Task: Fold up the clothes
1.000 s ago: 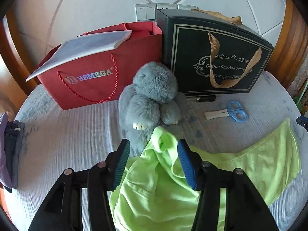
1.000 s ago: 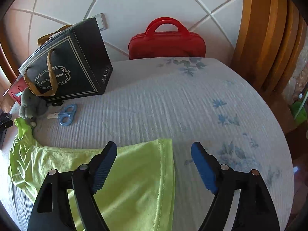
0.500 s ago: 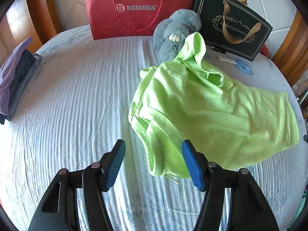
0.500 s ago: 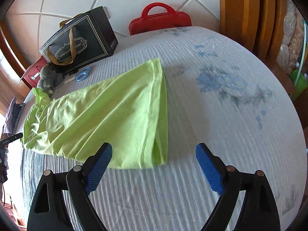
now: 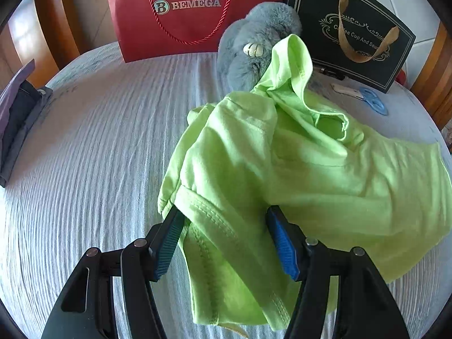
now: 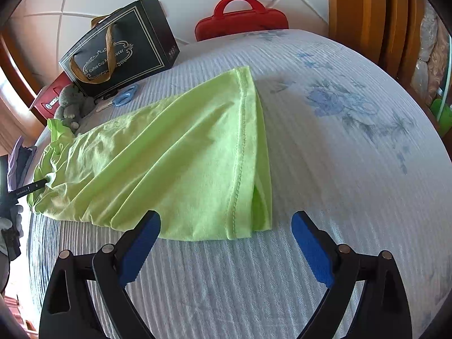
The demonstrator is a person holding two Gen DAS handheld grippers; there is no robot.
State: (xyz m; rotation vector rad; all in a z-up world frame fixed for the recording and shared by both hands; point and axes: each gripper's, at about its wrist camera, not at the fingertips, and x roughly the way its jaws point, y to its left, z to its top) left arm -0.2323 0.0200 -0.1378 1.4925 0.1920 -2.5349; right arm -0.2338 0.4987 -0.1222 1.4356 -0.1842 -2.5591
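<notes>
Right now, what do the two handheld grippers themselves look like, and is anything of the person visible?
Both the left gripper and the right gripper have black plastic linkage arms with silver rivets and ribbed blue fingertip pads. In the right wrist view, the left gripper's black finger shows small white lettering, too small to read, and a grey-white glove appears at the left edge.

My right hand-held gripper (image 6: 226, 250) has just been opening, nothing between its jaws, poised over the bed (image 6: 339, 147) just short of the green shirt's (image 6: 175, 169) hem. Behind it stand a black bag (image 6: 121, 48) and red case (image 6: 243, 22); scissors (image 6: 124, 97) lie by the bag.
</notes>
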